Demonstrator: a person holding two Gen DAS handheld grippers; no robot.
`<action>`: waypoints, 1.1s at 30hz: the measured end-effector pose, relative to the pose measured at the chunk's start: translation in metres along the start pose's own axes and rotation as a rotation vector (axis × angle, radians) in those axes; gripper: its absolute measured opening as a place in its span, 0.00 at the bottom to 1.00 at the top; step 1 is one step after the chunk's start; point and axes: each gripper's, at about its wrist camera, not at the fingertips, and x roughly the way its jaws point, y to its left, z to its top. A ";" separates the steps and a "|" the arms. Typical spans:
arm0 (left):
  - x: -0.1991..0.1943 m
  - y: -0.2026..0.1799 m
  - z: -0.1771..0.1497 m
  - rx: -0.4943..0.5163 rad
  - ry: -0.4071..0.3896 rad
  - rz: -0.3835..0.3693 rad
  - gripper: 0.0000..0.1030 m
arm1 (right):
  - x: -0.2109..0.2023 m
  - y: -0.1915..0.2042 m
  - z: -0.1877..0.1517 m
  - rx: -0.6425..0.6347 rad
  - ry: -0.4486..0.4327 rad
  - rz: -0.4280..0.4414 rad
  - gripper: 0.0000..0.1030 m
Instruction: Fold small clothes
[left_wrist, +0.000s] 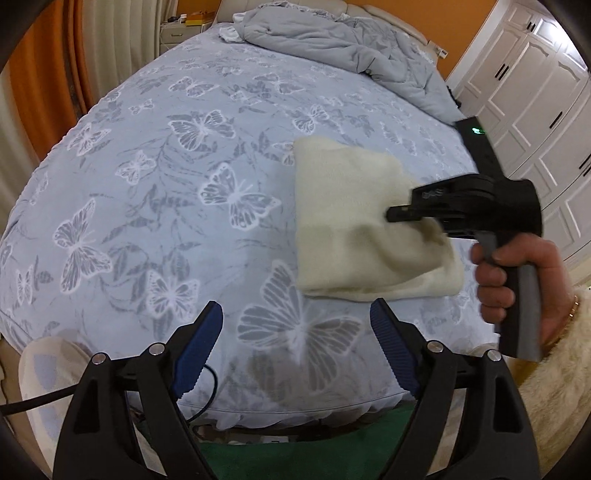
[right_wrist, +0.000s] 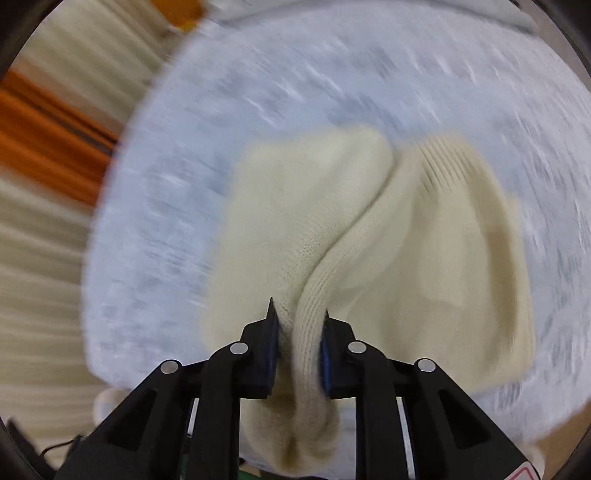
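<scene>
right wrist: cream knit (right_wrist: 369, 229) between clamped right gripper (right_wrist: 298, 328)

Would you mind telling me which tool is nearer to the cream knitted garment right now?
Right. The right tool is clamped on a bunched fold of the cream knitted garment. The left tool is open, holds nothing, and hangs over the butterfly bedspread short of the garment's near edge.

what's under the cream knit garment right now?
The cream knit garment lies folded on the blue butterfly bedspread, which shows all around it. The right hand-held gripper pinches one bunched edge. Whatever lies directly beneath the fabric is covered.
</scene>
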 end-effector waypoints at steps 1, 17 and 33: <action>-0.002 -0.002 0.001 0.003 -0.009 -0.004 0.77 | -0.017 0.004 0.005 -0.012 -0.032 0.051 0.15; 0.079 -0.116 0.004 0.296 0.011 -0.056 0.81 | -0.012 -0.216 -0.051 0.327 -0.084 0.096 0.20; 0.142 -0.106 0.024 0.253 0.083 -0.030 0.20 | -0.073 -0.176 -0.066 0.208 -0.261 0.211 0.18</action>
